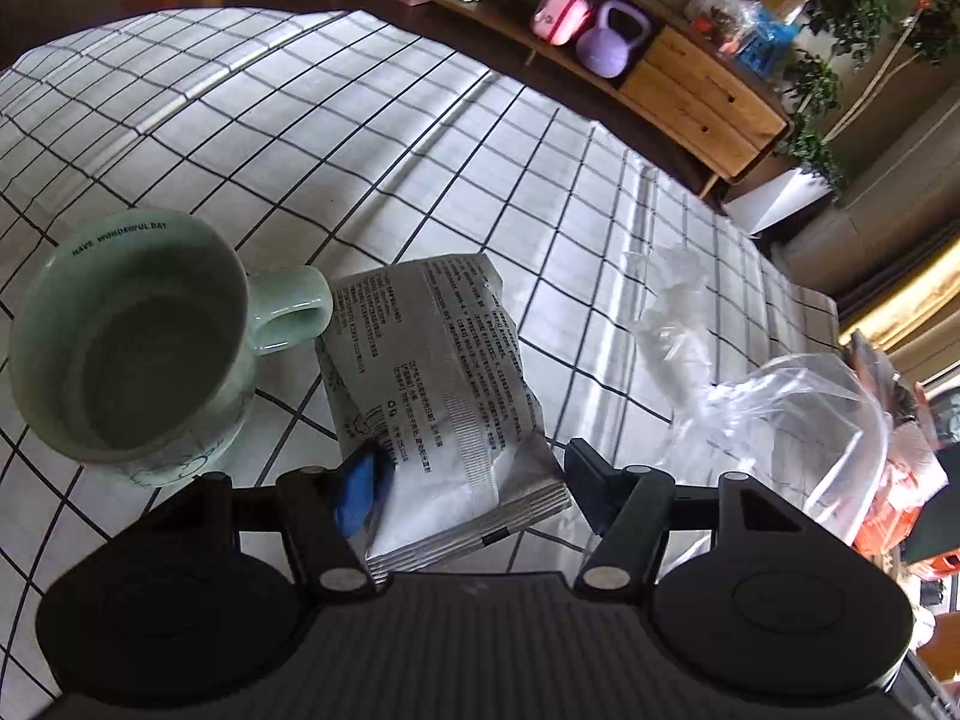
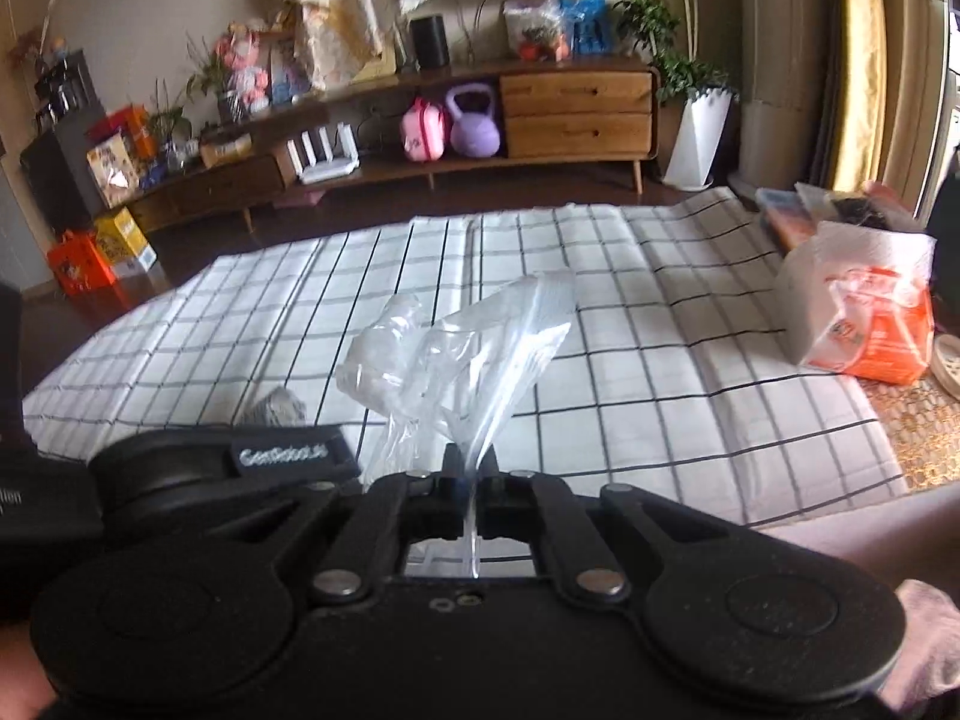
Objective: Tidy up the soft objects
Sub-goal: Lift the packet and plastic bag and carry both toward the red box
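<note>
We see our left matte black plastic two-finger gripper (image 1: 474,489) with two round disc housings, ribbed centre plate, silver pivot rivets and a blue pad on one finger. Our right matte black plastic two-finger gripper (image 2: 469,468) has the same discs, silver rivets and two small screws. A black strap with white lettering (image 2: 287,455) sits beside it.

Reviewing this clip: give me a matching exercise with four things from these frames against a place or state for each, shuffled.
Things:
1. green mug
2. printed packet
3. clear plastic bag
4. purple kettlebell

Descriptions:
A. pinched in the right gripper
B. on the wooden shelf
C. upright on the checked cloth
D. between the left gripper's fingers

Pairs: 1-C, 2-D, 3-A, 4-B
</note>
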Available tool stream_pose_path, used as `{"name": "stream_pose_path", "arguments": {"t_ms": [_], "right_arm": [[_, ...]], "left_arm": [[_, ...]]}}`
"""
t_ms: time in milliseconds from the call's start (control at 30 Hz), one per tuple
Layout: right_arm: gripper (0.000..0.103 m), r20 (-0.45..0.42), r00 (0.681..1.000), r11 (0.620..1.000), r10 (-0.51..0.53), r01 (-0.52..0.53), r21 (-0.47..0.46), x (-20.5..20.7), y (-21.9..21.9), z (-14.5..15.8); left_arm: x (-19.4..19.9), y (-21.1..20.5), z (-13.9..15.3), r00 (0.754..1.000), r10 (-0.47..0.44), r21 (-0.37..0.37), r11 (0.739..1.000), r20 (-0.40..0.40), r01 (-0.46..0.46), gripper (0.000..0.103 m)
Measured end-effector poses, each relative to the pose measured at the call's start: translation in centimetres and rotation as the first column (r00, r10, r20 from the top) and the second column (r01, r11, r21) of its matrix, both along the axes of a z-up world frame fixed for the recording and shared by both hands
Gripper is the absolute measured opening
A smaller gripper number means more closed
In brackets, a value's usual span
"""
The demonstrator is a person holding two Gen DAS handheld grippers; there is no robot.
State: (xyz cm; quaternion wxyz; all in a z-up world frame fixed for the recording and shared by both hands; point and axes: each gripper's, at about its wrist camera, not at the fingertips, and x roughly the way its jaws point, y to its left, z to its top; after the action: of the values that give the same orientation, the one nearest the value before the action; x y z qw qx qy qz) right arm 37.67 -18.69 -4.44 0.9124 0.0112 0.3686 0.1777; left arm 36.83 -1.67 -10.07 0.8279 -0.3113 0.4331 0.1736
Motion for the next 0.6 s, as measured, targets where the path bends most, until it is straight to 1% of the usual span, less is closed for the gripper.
{"name": "stream_pose_path", "arguments": {"t_ms": [167, 300, 433, 600], "right_arm": [[0.002, 0.043, 0.999, 0.999, -0.023, 0.021, 0.049, -1.7, -2.5, 2.4], [0.003, 0.075, 0.997, 0.997, -0.035, 0.029, 0.077, -3.5, -4.5, 4.3], [0.003, 0.091, 0.995, 0.994, -0.051, 0.041, 0.106, -5.5, -6.8, 5.9], [0.003, 0.108, 0.991, 0.987, -0.078, 0.062, 0.147, -8.2, -9.5, 7.4]], "left_arm": [[-1.9, -1.0, 2.4, 0.994, -0.082, 0.037, 0.996, 0.078, 0.079, 0.065], [-3.7, -2.0, 4.6, 0.978, -0.162, 0.079, 0.985, 0.130, 0.153, 0.065], [-5.6, -3.0, 6.7, 0.953, -0.248, 0.124, 0.966, 0.173, 0.228, 0.065], [-7.8, -4.7, 8.7, 0.918, -0.350, 0.174, 0.931, 0.185, 0.320, 0.065]]}}
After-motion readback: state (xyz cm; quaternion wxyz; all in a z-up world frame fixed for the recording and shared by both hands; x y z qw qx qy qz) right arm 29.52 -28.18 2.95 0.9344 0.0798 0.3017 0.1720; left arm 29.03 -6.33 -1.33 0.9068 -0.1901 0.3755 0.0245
